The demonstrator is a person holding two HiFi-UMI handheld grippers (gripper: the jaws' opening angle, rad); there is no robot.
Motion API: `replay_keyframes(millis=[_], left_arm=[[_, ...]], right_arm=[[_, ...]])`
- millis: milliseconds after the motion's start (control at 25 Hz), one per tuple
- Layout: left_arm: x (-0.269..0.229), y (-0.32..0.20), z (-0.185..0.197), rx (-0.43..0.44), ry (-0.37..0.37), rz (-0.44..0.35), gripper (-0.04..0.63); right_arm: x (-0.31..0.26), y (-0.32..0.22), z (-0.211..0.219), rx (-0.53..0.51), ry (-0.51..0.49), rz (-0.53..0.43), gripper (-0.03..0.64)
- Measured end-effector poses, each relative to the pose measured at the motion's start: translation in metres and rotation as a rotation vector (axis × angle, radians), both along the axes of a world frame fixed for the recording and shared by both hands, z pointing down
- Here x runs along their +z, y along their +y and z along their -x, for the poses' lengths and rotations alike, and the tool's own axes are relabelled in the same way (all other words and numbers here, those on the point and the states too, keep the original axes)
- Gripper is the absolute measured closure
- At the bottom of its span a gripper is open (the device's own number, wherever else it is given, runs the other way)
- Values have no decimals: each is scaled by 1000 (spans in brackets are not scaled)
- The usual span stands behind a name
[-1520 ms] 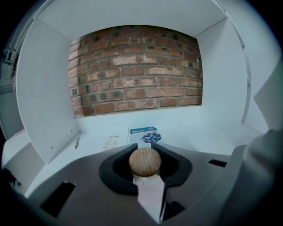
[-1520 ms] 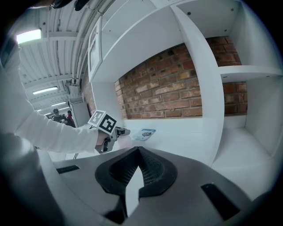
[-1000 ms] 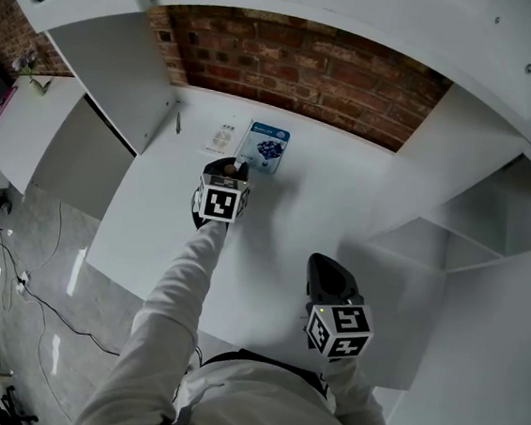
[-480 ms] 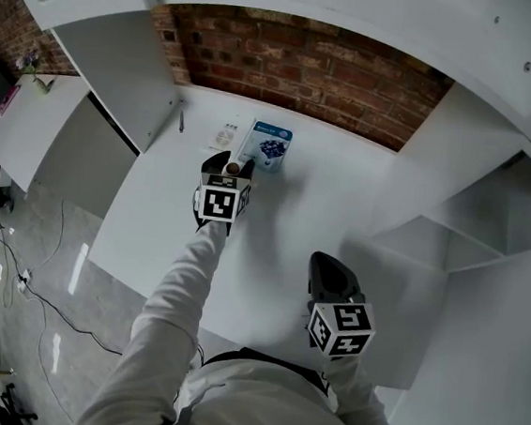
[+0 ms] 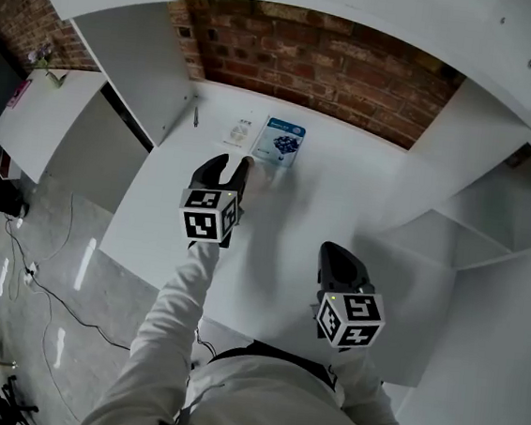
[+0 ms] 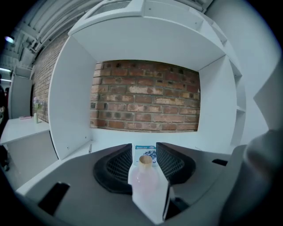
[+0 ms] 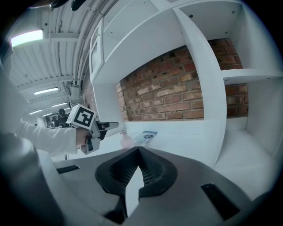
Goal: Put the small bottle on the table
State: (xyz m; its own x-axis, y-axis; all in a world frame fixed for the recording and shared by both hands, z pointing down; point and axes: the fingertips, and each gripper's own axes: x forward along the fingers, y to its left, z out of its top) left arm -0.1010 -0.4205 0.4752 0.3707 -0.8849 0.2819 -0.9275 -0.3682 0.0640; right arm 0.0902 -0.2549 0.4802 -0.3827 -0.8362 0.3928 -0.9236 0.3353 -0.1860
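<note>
The small bottle (image 6: 145,176) stands upright on the counter (image 5: 324,194), just ahead of the left tool (image 6: 144,145) and in line with its gap. The jaws, just opened wide then eased in slightly, stand apart, pads clear of it. The right tool (image 7: 138,150) is closed and empty. We judge the bottle light, smooth, tippy and likely breakable: grip the body below the cork (image 6: 145,160).

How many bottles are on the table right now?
1. The bottle stands on the table, just in front of the blue packet by the brick wall. No other shows; the side shelves are only partly in view.
</note>
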Motion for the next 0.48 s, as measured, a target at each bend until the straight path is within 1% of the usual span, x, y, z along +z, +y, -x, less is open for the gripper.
replay_keyframes(millis=[160, 320, 480], left_arm=[[-2, 30, 8, 17, 5, 3, 465], [-5, 57, 13, 45, 7, 6, 500], [-7, 83, 16, 50, 17, 11, 526]], right_arm=[[-3, 1, 3, 5, -2, -10, 589], [-9, 2, 6, -2, 8, -25, 589], [-13, 6, 9, -8, 11, -32, 589]])
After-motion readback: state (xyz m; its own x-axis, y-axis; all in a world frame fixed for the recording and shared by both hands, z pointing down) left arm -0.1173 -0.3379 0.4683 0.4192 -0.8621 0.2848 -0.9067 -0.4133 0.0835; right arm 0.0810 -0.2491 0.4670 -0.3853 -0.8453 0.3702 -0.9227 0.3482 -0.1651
